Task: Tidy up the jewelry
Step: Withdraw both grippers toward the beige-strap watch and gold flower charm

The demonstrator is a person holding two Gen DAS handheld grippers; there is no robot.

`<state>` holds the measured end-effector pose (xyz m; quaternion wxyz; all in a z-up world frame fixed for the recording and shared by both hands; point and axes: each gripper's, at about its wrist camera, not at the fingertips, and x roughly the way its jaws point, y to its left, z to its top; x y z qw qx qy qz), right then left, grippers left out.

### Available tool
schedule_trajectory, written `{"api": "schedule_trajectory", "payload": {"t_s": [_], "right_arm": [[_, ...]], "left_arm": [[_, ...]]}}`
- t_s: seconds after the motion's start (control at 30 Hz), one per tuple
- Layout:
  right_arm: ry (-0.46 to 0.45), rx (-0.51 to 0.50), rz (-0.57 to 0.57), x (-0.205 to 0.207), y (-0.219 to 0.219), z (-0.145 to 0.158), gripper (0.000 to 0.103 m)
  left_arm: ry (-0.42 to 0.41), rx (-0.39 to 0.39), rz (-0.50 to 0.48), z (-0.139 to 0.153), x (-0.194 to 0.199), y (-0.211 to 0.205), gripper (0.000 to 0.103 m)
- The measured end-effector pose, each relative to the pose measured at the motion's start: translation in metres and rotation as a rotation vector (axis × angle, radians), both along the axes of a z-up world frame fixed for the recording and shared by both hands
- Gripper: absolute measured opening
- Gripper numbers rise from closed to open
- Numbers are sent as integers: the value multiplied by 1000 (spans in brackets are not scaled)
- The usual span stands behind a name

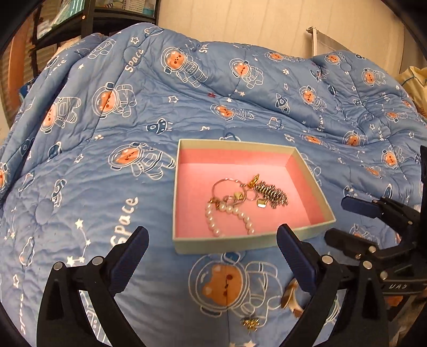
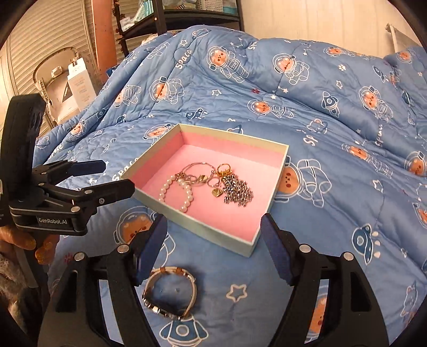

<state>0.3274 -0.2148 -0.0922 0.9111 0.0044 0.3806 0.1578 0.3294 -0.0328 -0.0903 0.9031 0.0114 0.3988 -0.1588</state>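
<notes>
A pale green box with pink lining (image 1: 307, 173) (image 2: 149, 198) sits on the blue quilt. It holds a pearl bracelet (image 1: 213, 223) (image 2: 184, 202), thin hoops (image 1: 226, 182) (image 2: 196, 166) and a silver chain piece (image 1: 272, 193) (image 2: 237, 189). A gold and white bangle (image 2: 170, 292) (image 1: 291, 297) lies on the quilt in front of the box. A small gold charm (image 1: 250, 323) lies near it. My left gripper (image 1: 213, 256) (image 2: 112, 176) is open and empty before the box. My right gripper (image 2: 213, 253) (image 1: 344, 221) is open and empty, above the bangle.
The blue space-print quilt (image 1: 133, 186) (image 2: 347, 213) covers the whole bed and bunches up at the back. A black shelf (image 2: 160, 18) and a white carton (image 2: 80, 85) stand beyond the bed's left side.
</notes>
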Motion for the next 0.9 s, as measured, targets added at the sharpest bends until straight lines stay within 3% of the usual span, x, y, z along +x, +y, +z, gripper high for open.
{"api": "schedule_trajectory", "payload": {"t_s": [0.43, 0.9], "right_arm": [[71, 10, -84, -75, 2, -39, 72], [118, -2, -55, -81, 29, -55, 72]], "left_arm": [[34, 17, 87, -36, -84, 34, 95], [11, 73, 120, -42, -117, 29, 94]]}}
